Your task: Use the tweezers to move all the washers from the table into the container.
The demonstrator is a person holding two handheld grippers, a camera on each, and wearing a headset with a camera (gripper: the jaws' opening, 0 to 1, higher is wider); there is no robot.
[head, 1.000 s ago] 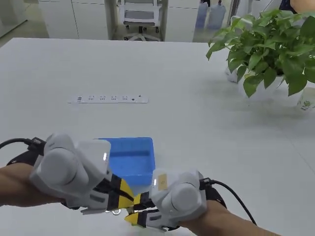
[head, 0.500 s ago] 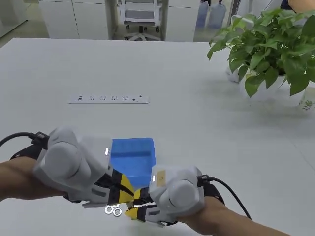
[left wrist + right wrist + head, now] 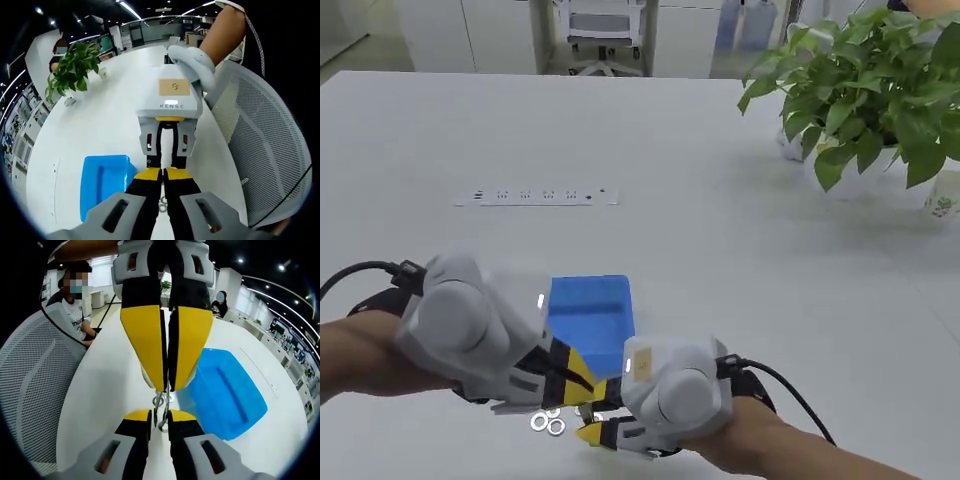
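Near the blue rectangular plastic container lie small silver washers; right gripper pinches thin metal tweezers, left gripper is pressed together (regripping, probably); next: tips onto a washer.

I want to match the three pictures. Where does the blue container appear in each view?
Head view: the container lies low, left of centre, just behind the yellow fingers.
Left gripper view: lower left, left of the fingers.
Right gripper view: right of centre, right of the fingers.
Shared landmark: the yellow fingers, meeting close beside the container.
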